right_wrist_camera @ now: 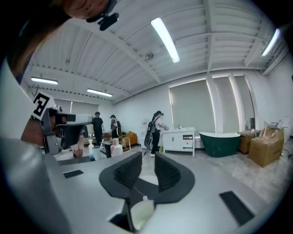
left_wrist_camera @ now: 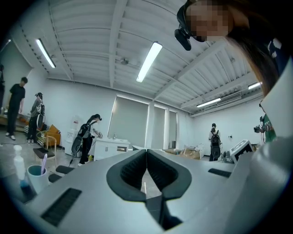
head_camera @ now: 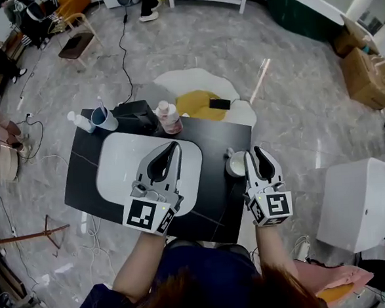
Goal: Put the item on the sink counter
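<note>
- The counter [head_camera: 215,194]: the jar [head_camera: 235,165] stands at its 3 o'clock edge, right by the drop. A nudge outward would likely send it over.
- The basin [head_camera: 114,162]: it lies at the jar's 9 o'clock, so a shove that way could roll the jar in.
- The left gripper [left_wrist_camera: 146,155]: its jaws are together on nothing, above the basin. Swung toward 3 o'clock, it could clip the jar.
- The right gripper [right_wrist_camera: 147,157]: its jaws stand narrowly apart with nothing between the pads. It sits just beside the jar at the jar's 3 o'clock, so a careless withdrawal might drag the jar along.
- The bottle [head_camera: 169,117]: at the basin's 1 o'clock, well apart from the jar. A forward reach could topple it.
</note>
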{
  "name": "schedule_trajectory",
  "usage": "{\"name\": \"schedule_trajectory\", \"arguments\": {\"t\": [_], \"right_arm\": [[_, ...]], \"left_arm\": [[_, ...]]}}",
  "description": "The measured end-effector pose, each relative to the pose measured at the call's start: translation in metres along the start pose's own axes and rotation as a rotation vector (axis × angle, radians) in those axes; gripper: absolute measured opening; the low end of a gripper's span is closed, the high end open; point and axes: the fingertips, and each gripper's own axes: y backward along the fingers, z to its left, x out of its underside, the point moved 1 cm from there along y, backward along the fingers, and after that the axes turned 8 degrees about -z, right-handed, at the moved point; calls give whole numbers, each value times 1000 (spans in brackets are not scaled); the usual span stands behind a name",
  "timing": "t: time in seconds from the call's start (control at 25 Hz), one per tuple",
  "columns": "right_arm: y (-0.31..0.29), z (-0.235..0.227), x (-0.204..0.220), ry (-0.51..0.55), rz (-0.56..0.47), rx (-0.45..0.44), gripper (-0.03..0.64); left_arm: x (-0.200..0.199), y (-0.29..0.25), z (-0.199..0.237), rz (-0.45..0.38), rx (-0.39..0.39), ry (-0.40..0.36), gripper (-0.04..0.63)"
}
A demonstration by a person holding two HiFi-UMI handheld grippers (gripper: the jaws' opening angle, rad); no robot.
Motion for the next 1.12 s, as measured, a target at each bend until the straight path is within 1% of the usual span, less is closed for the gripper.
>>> {"name": "schedule_trajectory", "arguments": {"t": [0.08,0.16,0.28,0.4,0.48,0.6,0.8,0.96,1.12], "right_arm": [[7,-2,-33,-3,-69,7,53],[15,-1,-63,-6,-133,-3,22],[28,4,-101,15,-196,-25,17],[42,9,-129,77,-227,-40,17],[51,11,-145,81,-257,-43,17],[64,8,-163,59,-298,-37,15],[82,1,-187,19,-333,-38,15],[85,2,-193,-5,-339,-44,15],[90,2,-195,-1,-323,-57,15]], "left_arm": [[-16,2,-6,-26,-9,-13,23],[-32,4,-12,-47,-19,-19,23],[-52,8,-19,-71,-33,-26,23],[-69,13,-26,-99,-44,-44,23],[-78,16,-31,-114,-50,-57,23],[-91,20,-39,-129,-54,-78,23],[-110,26,-55,-147,-69,-99,23],[-115,28,-57,-159,-73,-106,23],[-119,31,-65,-159,-77,-109,23]]}}
